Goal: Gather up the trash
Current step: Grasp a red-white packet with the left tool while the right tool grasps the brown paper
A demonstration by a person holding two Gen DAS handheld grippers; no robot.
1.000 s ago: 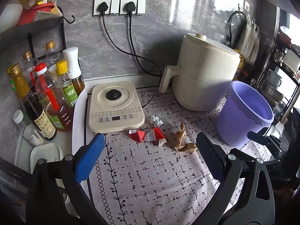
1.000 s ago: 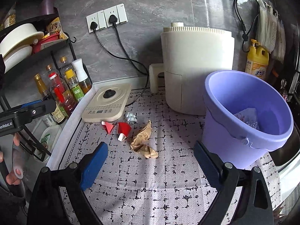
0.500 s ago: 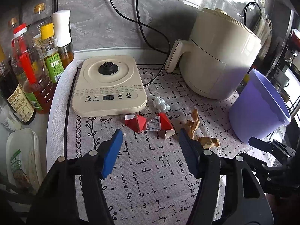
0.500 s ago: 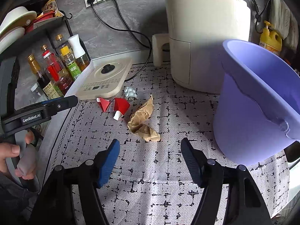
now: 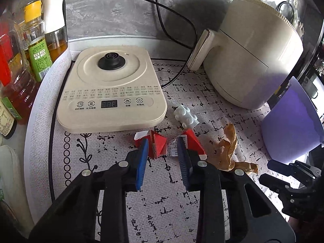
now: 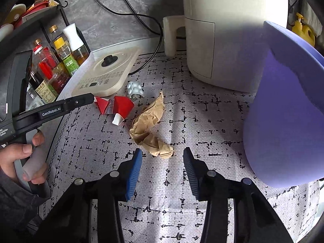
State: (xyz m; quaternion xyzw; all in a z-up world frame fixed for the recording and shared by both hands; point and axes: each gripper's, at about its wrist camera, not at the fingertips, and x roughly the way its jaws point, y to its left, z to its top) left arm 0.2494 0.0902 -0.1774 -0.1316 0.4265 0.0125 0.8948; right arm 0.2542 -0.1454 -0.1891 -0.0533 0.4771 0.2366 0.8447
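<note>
Both grippers closing in: left gripper (image 5: 163, 141) part-spread astride the red carton (image 5: 160, 144), right gripper (image 6: 162, 154) part-spread around the brown paper wad's (image 6: 149, 125) tip, nothing pinched yet—shallow bites could let either slip.

A white countertop mat (image 6: 202, 125) printed with broken black grid lines and a leafy vine border covers the counter. On it rest a cream induction cooker base (image 5: 111, 93), a cream air fryer (image 5: 253, 54) and a purple plastic bucket (image 6: 283, 109). Between them lie a crushed red carton (image 5: 160, 143), a white pill blister pack (image 5: 186, 117) and a crumpled brown paper scrap (image 6: 149, 125). Oil and sauce bottles (image 5: 36, 40) stand left of the mat.
</note>
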